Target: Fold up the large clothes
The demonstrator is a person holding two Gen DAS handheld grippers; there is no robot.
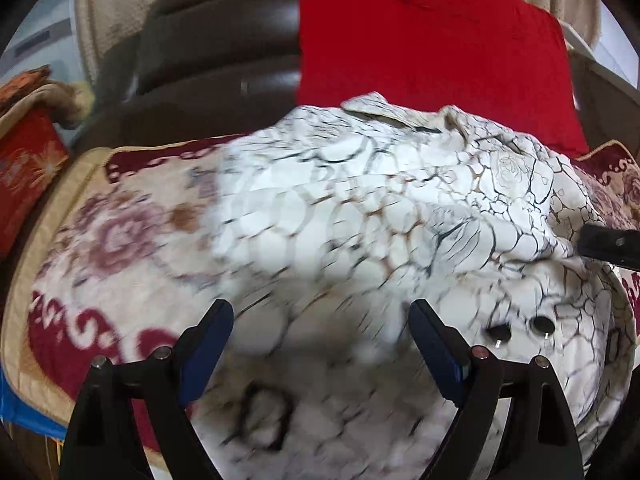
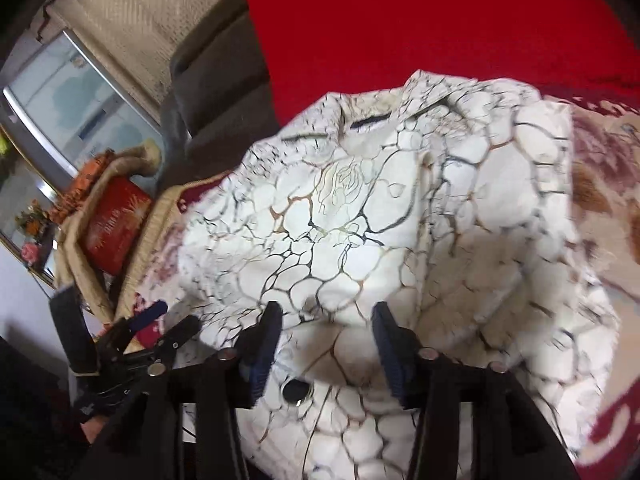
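Observation:
A white garment with a black and gold crackle print (image 1: 360, 216) lies spread on a floral sofa cover, collar at the far side, dark buttons near the front. It fills the right wrist view (image 2: 360, 220) too. My left gripper (image 1: 320, 316) is open just above the garment's near left part, holding nothing. My right gripper (image 2: 326, 318) is open over the near edge by a dark button (image 2: 296, 390), holding nothing. The right gripper's finger shows at the right edge of the left wrist view (image 1: 608, 244). The left gripper shows at the lower left of the right wrist view (image 2: 132, 332).
The floral cream and maroon sofa cover (image 1: 112, 232) lies under the garment. A red cushion (image 1: 420, 40) leans on the dark sofa back (image 1: 216, 52) behind it. A red patterned cushion (image 2: 114, 224) sits at the left armrest, with a window (image 2: 72, 96) beyond.

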